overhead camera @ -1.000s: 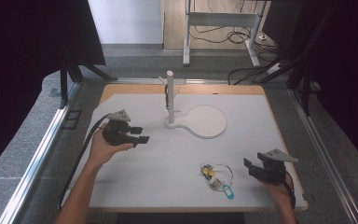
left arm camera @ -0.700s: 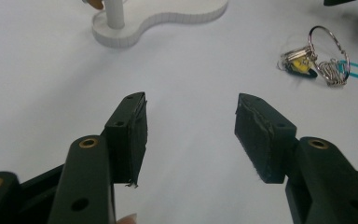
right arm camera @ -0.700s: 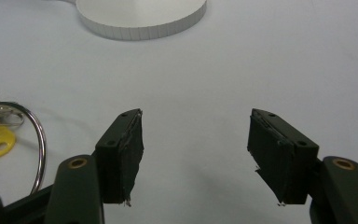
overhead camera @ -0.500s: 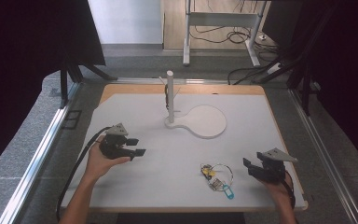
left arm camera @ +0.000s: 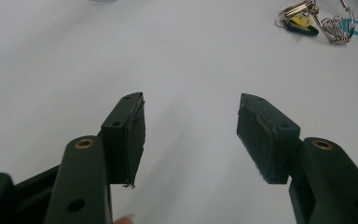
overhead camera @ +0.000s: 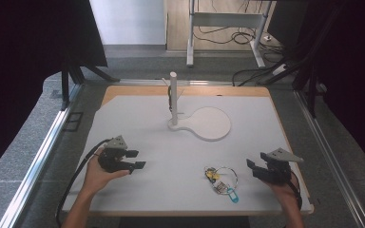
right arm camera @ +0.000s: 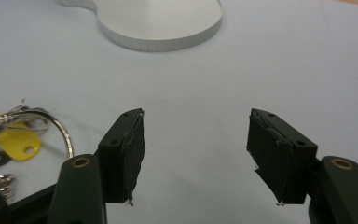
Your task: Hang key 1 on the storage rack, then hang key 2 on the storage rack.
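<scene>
1. Table (overhead camera: 138, 114), white top, bare under both grippers.
2. Stand (overhead camera: 204, 123): round white base with an upright post, far side, well apart from both hands.
3. Left gripper (overhead camera: 134, 160), near-left of the table, jaws wide with nothing between them; they have just been opening. Keys lie well apart from it, off toward the other hand.
4. Right gripper (overhead camera: 253, 169), near-right, jaws spread, nothing held.
5. Keys (overhead camera: 221, 179): ring with yellow and blue tags, flat on the table near the right gripper, between the two hands, untouched.
</scene>
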{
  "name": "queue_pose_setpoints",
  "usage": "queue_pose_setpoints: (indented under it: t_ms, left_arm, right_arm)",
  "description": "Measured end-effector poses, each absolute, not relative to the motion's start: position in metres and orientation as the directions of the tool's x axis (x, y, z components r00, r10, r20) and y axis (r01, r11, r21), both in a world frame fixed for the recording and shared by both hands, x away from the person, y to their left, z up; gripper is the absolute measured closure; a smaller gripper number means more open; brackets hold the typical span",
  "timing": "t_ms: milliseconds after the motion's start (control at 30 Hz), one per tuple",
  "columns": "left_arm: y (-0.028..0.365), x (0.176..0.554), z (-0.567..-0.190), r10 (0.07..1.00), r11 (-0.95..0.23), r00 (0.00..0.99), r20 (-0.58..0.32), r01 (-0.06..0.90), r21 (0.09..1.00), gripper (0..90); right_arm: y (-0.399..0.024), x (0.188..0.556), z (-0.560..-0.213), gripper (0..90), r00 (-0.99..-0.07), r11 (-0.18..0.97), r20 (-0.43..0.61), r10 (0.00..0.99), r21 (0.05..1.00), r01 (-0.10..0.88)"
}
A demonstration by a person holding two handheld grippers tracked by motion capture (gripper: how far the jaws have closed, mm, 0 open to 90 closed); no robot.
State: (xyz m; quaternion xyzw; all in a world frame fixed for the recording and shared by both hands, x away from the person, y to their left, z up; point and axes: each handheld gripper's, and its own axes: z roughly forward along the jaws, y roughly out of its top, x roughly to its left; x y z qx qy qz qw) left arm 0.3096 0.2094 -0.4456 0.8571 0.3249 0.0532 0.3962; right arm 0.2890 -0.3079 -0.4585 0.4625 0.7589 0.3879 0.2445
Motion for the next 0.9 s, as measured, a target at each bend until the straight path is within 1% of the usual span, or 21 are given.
queue_pose_setpoints:
  t_ms: [67, 100, 167, 267, 467, 667, 900]
  left_arm:
    - [0.21, 0.31, -0.447, 0.601, -0.472, 0.781, -0.17, 0.519, 0.713, 42.6]
    - [0.21, 0.31, -0.447, 0.603, -0.47, 0.779, -0.172, 0.521, 0.713, 42.5]
    - [0.211, 0.31, -0.448, 0.605, -0.471, 0.778, -0.173, 0.524, 0.71, 42.5]
    - [0.212, 0.31, -0.449, 0.607, -0.465, 0.774, -0.18, 0.53, 0.709, 42.4]
    - [0.213, 0.31, -0.45, 0.609, -0.462, 0.772, -0.18, 0.53, 0.71, 41.0]
    - [0.213, 0.309, -0.451, 0.604, -0.468, 0.776, -0.184, 0.531, 0.707, 41.0]
    - [0.21, 0.309, -0.455, 0.594, -0.483, 0.784, -0.181, 0.527, 0.699, 40.8]
  right_arm:
    - [-0.306, 0.29, -0.455, 38.3, -0.471, 0.279, -0.008, 0.882, 0.814, 0.509]
    - [-0.303, 0.29, -0.449, 39.0, -0.497, 0.292, -0.006, 0.868, 0.815, 0.5]
    - [-0.302, 0.291, -0.447, 39.1, -0.511, 0.305, -0.01, 0.86, 0.813, 0.496]
    - [-0.295, 0.294, -0.437, 39.2, -0.567, 0.372, -0.038, 0.823, 0.791, 0.486]
    - [-0.283, 0.301, -0.419, 39.1, -0.655, 0.451, -0.033, 0.755, 0.752, 0.481]
    - [-0.266, 0.308, -0.414, 39.2, -0.718, 0.529, -0.036, 0.695, 0.702, 0.477]
    - [-0.244, 0.315, -0.416, 40.9, -0.765, 0.603, -0.039, 0.643, 0.641, 0.474]
